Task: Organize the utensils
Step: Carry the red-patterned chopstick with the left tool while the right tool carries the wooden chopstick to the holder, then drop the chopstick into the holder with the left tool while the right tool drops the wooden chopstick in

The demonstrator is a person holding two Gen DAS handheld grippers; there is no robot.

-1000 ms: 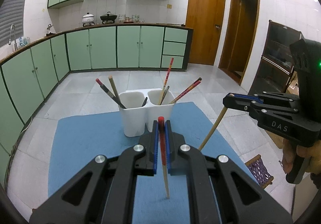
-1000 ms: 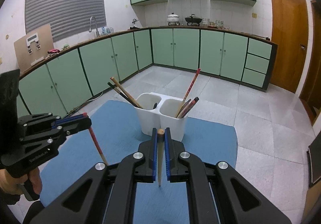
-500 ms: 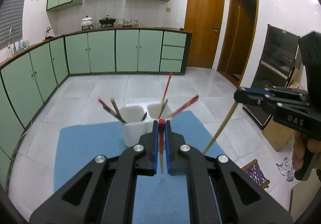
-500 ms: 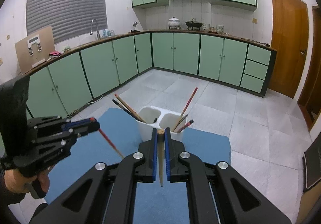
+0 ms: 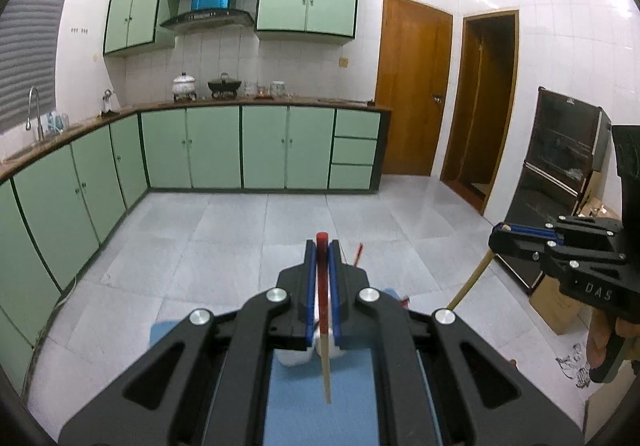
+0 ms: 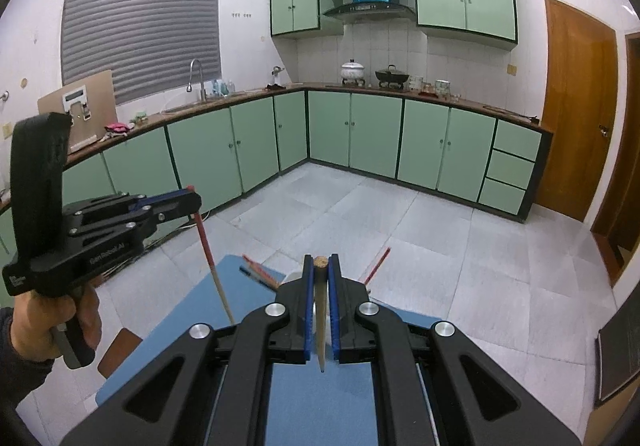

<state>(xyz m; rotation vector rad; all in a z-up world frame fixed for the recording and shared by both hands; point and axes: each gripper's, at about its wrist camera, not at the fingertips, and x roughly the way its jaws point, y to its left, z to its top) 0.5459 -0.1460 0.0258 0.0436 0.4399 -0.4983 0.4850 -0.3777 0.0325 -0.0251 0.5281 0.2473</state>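
My left gripper (image 5: 322, 246) is shut on a red-topped chopstick (image 5: 325, 346) that hangs down between its blue pads. My right gripper (image 6: 320, 262) is shut on a plain wooden chopstick (image 6: 321, 326), also hanging tip down. Each shows in the other's view: the right gripper (image 5: 505, 235) with its wooden stick (image 5: 472, 278), and the left gripper (image 6: 192, 200) with its red stick (image 6: 212, 266). Both are held high above the blue mat (image 6: 192, 330). The white two-cup holder (image 5: 294, 358) is mostly hidden behind the fingers. Several chopsticks (image 6: 260, 272) stick out of it.
Green kitchen cabinets (image 5: 216, 146) line the far walls beyond a grey tiled floor (image 5: 240, 230). A dark glass cabinet (image 5: 560, 186) and cardboard boxes stand at the right. A person's hand (image 6: 52, 326) grips the left tool. A brown seat corner (image 6: 116, 350) shows by the mat.
Both grippers have risen with their chopsticks still clamped. The holder and mat have dropped low in both views, and the holder now sits mostly behind the fingers.
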